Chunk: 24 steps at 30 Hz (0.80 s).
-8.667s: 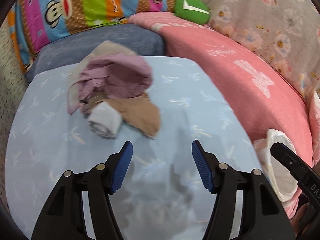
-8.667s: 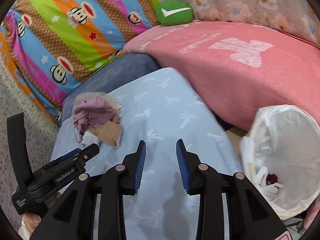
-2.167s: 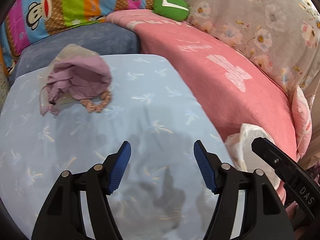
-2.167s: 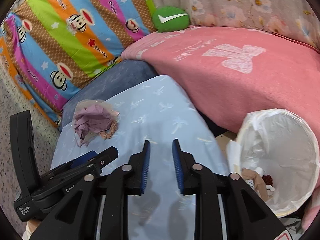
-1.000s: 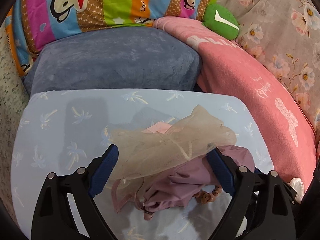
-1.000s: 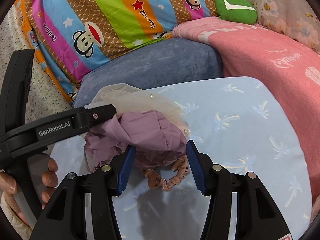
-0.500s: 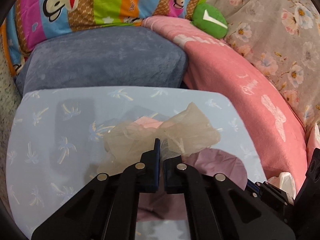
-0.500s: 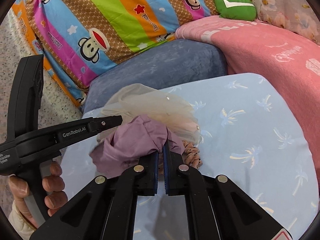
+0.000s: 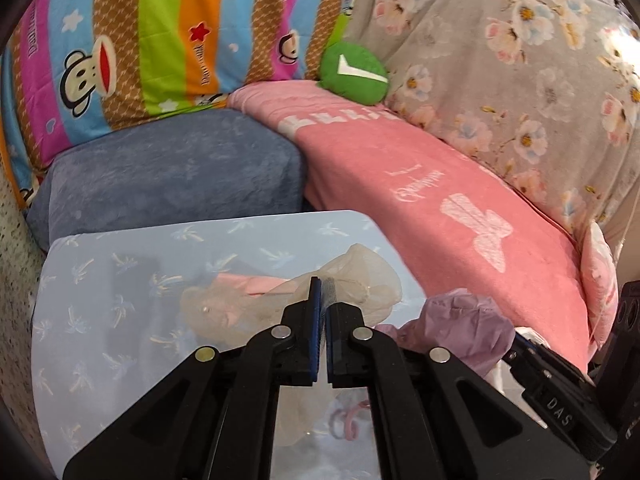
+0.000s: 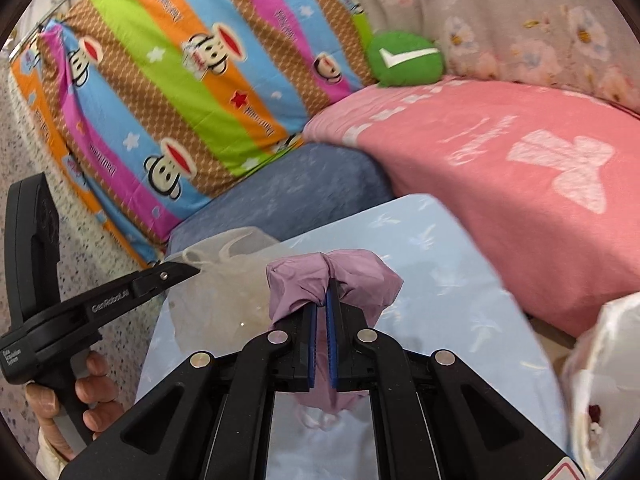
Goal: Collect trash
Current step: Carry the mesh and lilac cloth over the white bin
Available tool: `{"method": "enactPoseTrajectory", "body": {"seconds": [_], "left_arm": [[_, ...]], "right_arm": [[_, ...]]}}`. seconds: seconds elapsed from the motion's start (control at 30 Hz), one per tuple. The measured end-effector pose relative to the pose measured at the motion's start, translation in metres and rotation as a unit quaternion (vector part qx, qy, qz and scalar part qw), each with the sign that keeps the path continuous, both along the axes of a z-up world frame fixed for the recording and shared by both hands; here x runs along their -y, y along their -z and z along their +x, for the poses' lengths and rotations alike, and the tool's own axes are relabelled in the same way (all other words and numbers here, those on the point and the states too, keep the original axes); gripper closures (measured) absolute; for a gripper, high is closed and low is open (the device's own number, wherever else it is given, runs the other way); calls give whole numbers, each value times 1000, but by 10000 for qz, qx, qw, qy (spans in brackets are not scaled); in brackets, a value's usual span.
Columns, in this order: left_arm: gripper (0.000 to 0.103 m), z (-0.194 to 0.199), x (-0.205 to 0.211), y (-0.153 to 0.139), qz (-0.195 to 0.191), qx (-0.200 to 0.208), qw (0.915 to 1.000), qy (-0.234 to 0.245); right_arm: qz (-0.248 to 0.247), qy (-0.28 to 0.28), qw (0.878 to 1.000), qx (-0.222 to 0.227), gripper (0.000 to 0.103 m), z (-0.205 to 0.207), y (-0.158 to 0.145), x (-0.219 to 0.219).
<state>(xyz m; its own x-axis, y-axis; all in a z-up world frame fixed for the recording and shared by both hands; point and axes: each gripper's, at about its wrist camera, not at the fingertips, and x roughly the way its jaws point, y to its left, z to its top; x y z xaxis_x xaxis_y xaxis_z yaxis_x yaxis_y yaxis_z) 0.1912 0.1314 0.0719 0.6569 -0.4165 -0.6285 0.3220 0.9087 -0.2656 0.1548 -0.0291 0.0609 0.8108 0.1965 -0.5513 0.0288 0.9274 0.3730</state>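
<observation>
Right tool (image 10: 322, 308) is clenched on the purple wad (image 10: 332, 276), lifted above the counter (image 10: 460, 280); the bin bag (image 10: 600, 380) lies at 4 o'clock, nearest this hand. Left tool (image 9: 322, 304) pinches the sheer bag (image 9: 360, 280).

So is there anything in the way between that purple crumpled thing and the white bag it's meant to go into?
Nothing visible. The right gripper is shut on the purple wad, held above the light blue surface. The white trash bag sits off to the right past that surface's edge, and only bare cloth lies between them. The bag's opening is partly cut off.
</observation>
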Motion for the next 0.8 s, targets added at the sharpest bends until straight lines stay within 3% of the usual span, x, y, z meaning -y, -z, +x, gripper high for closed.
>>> {"method": "enactPoseTrajectory", "body": {"seconds": [0.3, 0.53, 0.8], "left_arm": [[101, -54, 85, -16, -32, 151, 9956, 924], [101, -88, 172, -4, 220, 76, 9849, 1714], [101, -127, 253, 10, 423, -23, 9691, 2429]], "right_arm": [[-79, 902, 9957, 187, 99, -82, -21, 78], [74, 1614, 9868, 141, 99, -140, -6, 141], [64, 2213, 9751, 131, 99, -179, 4, 198]]}}
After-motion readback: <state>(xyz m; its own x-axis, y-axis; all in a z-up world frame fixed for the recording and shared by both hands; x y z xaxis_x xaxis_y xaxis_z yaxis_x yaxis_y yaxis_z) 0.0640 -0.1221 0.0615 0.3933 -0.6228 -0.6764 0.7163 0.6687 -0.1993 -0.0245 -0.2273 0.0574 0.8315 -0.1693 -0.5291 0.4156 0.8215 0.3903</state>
